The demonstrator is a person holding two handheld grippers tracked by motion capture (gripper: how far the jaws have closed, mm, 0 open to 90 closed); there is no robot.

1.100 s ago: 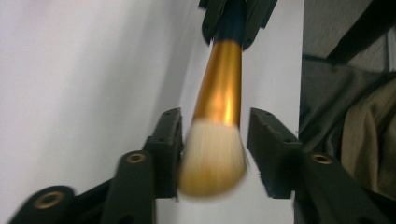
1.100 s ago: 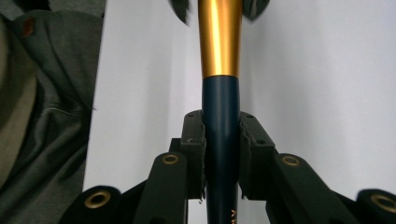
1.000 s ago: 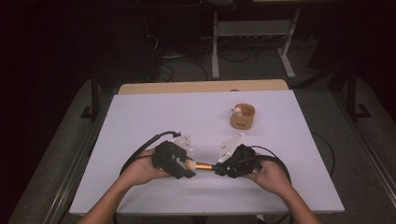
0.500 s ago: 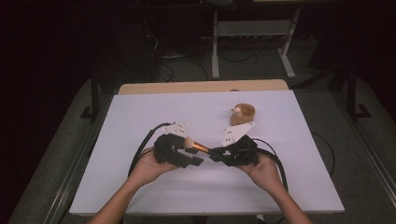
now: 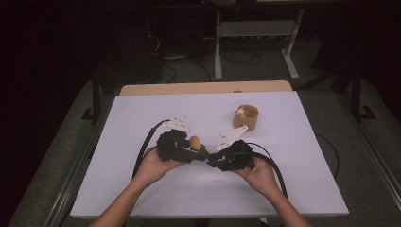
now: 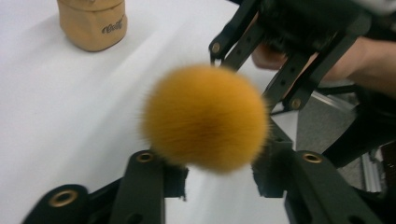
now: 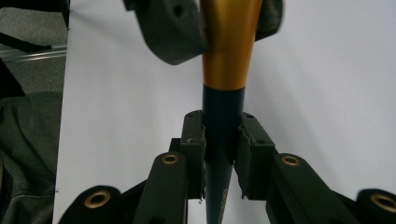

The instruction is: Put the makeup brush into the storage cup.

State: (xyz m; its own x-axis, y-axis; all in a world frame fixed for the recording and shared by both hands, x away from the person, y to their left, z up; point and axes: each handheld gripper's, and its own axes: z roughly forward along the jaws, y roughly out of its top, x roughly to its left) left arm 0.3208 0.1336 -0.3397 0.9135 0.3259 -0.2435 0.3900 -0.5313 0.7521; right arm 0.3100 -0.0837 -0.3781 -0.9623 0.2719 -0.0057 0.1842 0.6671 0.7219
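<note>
The makeup brush (image 5: pixel 196 144) hangs above the white table (image 5: pixel 142 198), on the person's side of the tan holder (image 5: pixel 247 117) and well apart from it. Its orange bristle head (image 6: pixel 205 116) points away from the right gripper (image 5: pixel 218 162), whose jaws are pressed together on the dark handle (image 7: pixel 223 121) just below the gold ferrule (image 7: pixel 229 42). The left gripper (image 5: pixel 189 153) meets the brush from the opposite side; its jaws have just been closing, with the brush between them around the ferrule below the bristle head, though whether the pads already press cannot be told. The holder stands upright beyond both grippers.
</note>
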